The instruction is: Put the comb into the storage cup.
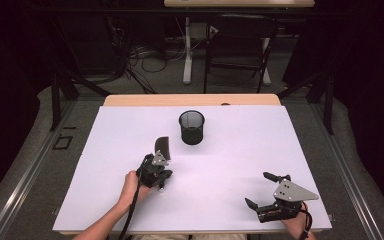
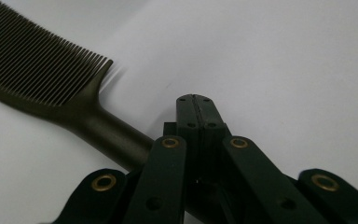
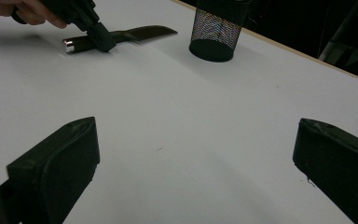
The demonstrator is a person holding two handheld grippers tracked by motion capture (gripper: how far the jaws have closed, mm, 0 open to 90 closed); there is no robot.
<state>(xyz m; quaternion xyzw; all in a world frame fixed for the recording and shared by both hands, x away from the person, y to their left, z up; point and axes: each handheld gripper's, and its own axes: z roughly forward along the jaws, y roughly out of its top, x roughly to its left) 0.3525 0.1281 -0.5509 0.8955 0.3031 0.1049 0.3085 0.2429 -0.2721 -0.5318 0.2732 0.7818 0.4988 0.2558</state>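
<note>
No text, label, brand, number or sign can be read in any view. Nothing legible is carried by the things seen there.

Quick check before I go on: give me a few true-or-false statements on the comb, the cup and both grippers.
1. The left gripper is shut on the comb. False: its fingers are shut, but the comb's handle lies beside them on the table.
2. The right gripper is open. True.
3. The comb is in the mesh cup. False: it lies on the table, short of the cup.
4. The cup stands upright. True.
5. The right gripper holds something. False: nothing is between its fingers.
</note>
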